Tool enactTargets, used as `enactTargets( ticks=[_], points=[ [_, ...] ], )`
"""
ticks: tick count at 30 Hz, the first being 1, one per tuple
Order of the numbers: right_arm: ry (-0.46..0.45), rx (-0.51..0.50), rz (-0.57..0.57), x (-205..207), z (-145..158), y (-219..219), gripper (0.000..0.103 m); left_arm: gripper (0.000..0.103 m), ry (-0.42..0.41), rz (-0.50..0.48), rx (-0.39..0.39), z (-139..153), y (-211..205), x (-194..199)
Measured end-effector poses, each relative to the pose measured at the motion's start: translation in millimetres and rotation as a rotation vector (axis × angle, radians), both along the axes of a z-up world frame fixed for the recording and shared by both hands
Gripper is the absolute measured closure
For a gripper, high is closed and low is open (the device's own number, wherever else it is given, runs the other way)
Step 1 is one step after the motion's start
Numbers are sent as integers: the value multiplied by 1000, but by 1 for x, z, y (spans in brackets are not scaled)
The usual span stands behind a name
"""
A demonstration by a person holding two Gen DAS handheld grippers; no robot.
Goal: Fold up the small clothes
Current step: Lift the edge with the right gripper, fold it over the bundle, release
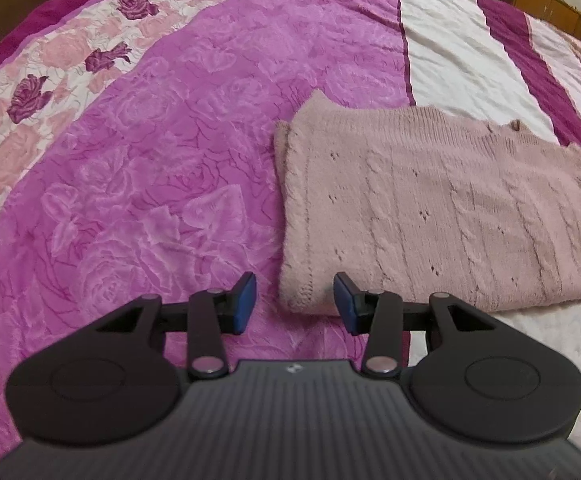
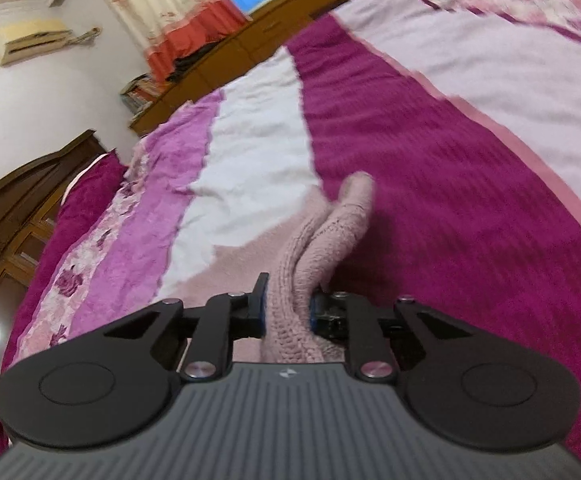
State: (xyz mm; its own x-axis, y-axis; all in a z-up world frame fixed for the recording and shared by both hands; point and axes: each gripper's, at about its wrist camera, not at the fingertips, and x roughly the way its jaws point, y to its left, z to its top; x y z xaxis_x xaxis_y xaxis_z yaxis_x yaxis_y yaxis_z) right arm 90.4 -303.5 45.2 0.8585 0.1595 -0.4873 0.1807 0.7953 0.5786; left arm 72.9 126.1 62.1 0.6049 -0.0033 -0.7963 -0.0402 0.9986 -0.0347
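Pink cable-knit sweater (image 1: 442,208) folded on the bed (image 1: 170,160), at about three o'clock in the left wrist view, resting partly on the magenta rose-patterned bedspread (image 1: 138,216) and partly on its white stripe (image 1: 446,48). Left gripper (image 1: 296,306) low at six o'clock, jaws partway apart with nothing pressed between the blue pads (image 1: 246,304); near corner of the sweater just beyond the gap, right pad over the knit edge (touching or not, cannot tell).

Right gripper (image 2: 286,312) at six o'clock in the right wrist view, jaws narrow and clamped on a bunched fold of the same pink knit (image 2: 322,236), which rises from between the pads toward twelve o'clock and ends in a rounded tip over the dark magenta stripe (image 2: 450,220). Blurred bedding around it.

Wooden headboard (image 2: 30,184) at nine o'clock, wall air conditioner (image 2: 30,40) at ten o'clock, curtain (image 2: 170,8) with an orange-red hem near eleven o'clock, low wooden cabinets (image 2: 290,12) along the far side of the bed.
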Motion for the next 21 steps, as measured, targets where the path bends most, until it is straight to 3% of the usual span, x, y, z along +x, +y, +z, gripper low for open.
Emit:
enactTargets(
  ticks=[12,21],
  points=[
    [-121,-45,216,19,70,101,85,58,-12,19,-3,11,26,11],
    [-137,0,378,41,87,209,86,58,-34,35,-2,16,48,15]
  ],
)
